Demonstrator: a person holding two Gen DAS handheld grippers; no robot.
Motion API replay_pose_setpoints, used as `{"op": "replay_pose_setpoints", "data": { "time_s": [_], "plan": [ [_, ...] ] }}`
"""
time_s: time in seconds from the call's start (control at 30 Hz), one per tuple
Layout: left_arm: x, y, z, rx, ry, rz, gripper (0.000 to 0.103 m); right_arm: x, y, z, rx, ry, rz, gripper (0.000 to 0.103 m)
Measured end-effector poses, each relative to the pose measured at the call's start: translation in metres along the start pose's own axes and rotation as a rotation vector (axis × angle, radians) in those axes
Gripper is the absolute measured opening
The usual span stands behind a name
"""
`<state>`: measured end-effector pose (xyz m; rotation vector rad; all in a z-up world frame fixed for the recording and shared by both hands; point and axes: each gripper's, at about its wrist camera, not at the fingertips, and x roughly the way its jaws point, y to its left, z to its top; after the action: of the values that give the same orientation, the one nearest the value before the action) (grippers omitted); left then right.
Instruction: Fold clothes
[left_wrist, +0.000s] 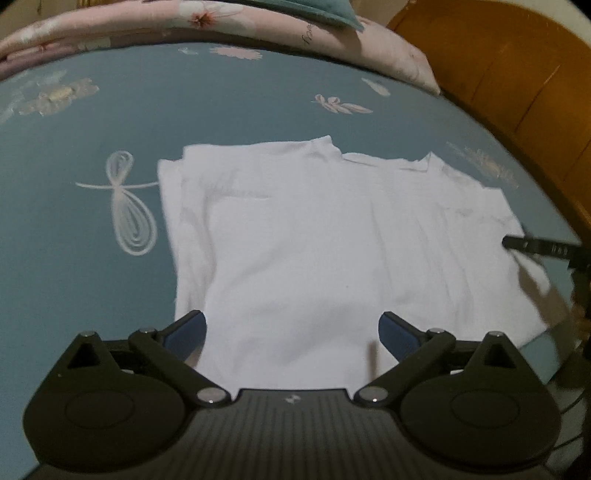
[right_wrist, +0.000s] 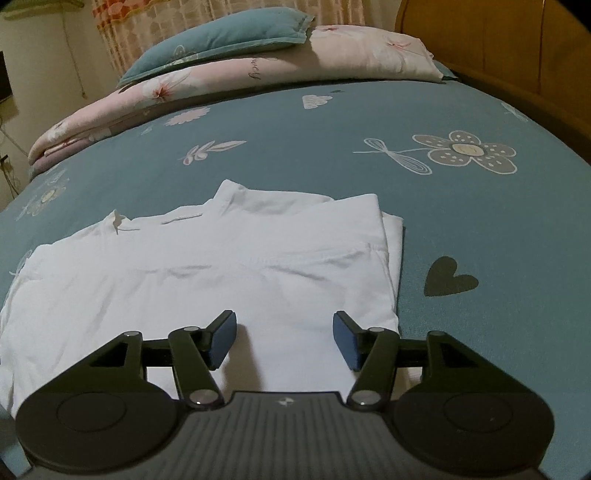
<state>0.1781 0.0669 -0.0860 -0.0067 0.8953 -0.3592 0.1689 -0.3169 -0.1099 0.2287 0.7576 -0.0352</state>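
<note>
The left gripper (left_wrist: 291, 332) is hovering wide open over the white shirt's (left_wrist: 314, 236) near edge. The shirt is lying flat on the blue bedsheet (left_wrist: 92, 240), one side already folded in. The right gripper (right_wrist: 284, 339) is hanging open too, holding nothing. I think more folding is coming.

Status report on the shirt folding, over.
Left gripper open, right gripper open, both empty. White shirt flat on bed, sides folded in. Nothing in the way.
</note>
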Motion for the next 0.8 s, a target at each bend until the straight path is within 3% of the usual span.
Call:
{"op": "replay_pose_setpoints", "data": {
  "time_s": [0.13,0.3,0.47,0.57,0.67,0.8],
  "plan": [
    [-0.015,-0.004,0.006,0.014,-0.050,0.023,0.100,-0.009,0.003,-0.004,-0.001,-0.002,0.012,0.063],
    [-0.014,0.052,0.009,-0.229,-0.024,-0.118,0.096,-0.024,-0.002,-0.012,0.033,-0.001,0.045,0.063],
    [-0.001,0.105,0.008,-0.454,0.036,-0.283,0.086,-0.036,-0.003,-0.016,0.044,-0.001,0.050,0.063],
    [0.015,0.112,-0.001,-0.498,0.093,-0.367,0.086,-0.042,-0.002,-0.017,0.044,-0.001,0.049,0.063],
    [0.017,0.111,-0.006,-0.513,0.080,-0.447,0.086,-0.047,0.000,-0.018,0.043,-0.001,0.047,0.064],
    [0.010,0.113,-0.009,-0.513,0.037,-0.455,0.086,-0.055,0.003,-0.017,0.036,-0.006,0.028,0.064]
  ]
}}
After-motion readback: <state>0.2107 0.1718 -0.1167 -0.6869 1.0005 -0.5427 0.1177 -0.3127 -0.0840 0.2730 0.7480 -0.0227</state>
